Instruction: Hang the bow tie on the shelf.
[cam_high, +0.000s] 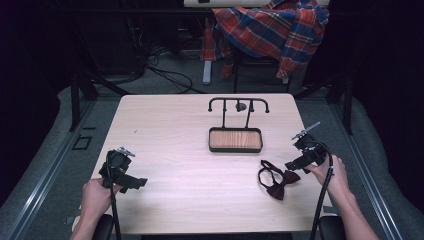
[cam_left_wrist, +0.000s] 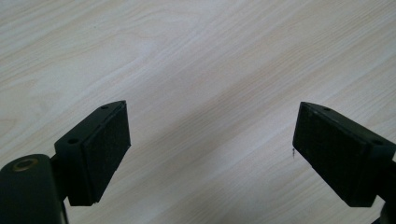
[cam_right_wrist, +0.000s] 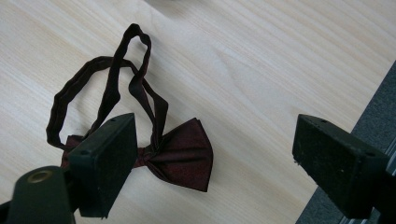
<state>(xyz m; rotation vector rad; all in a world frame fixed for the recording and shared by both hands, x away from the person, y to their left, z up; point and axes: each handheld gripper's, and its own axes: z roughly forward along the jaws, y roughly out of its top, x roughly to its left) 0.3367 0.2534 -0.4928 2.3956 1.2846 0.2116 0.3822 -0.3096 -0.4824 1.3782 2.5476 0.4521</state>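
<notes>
A dark red bow tie (cam_high: 278, 181) with a looped strap lies on the wooden table (cam_high: 175, 150) near its right front. My right gripper (cam_high: 296, 165) hovers just right of it, open, its jaws wide apart. In the right gripper view the bow tie (cam_right_wrist: 180, 151) lies between and slightly behind the left jaw, with the strap (cam_right_wrist: 112, 84) curling away. My left gripper (cam_high: 131, 182) is at the left front of the table, open, with bare wood between its pads (cam_left_wrist: 100, 154).
A black stand with a wooden tray base (cam_high: 235, 140) and a hooked top rail (cam_high: 238, 102) sits at the table's middle back. A plaid shirt (cam_high: 270, 30) drapes over a chair beyond the table. The table's right edge (cam_right_wrist: 364, 107) lies close to my right gripper.
</notes>
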